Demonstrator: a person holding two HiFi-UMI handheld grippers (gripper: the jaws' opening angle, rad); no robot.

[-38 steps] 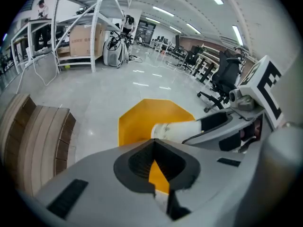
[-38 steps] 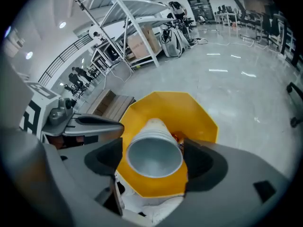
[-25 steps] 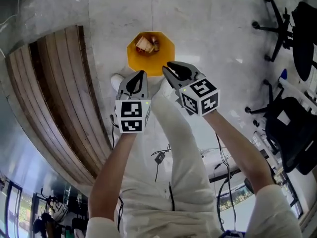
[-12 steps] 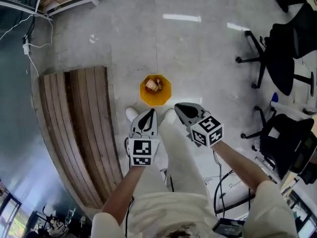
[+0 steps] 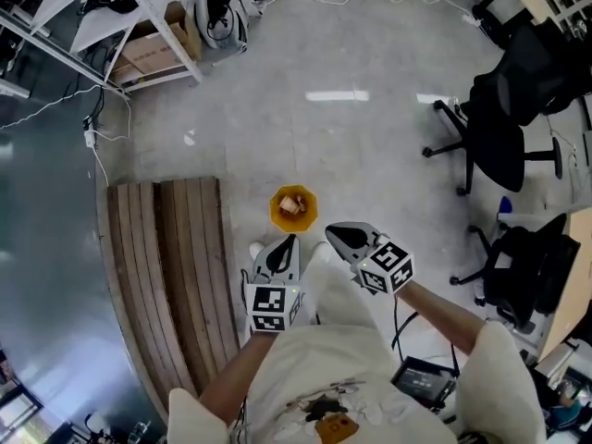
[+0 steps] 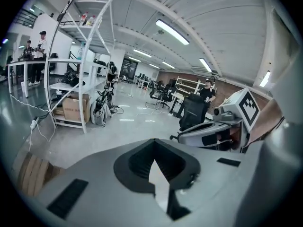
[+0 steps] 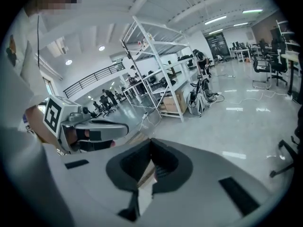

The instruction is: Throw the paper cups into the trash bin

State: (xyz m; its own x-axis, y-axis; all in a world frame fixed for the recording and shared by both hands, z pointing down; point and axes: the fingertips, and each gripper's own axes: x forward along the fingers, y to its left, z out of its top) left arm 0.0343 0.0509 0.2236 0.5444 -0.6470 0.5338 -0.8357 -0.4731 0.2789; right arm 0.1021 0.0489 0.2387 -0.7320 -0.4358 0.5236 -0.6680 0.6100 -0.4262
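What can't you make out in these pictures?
- Head view: what lies in the yellow trash bin is too small to name.
- Both gripper views: the bin lies outside the frame.
- Left gripper view: the distant people are too small for detail.

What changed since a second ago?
The view rose, so the yellow trash bin looks smaller and farther. Both the left gripper and right gripper drew back from over it, and the right gripper's jaws closed, empty. The paper cups still lie in the bin; the left gripper stays shut.
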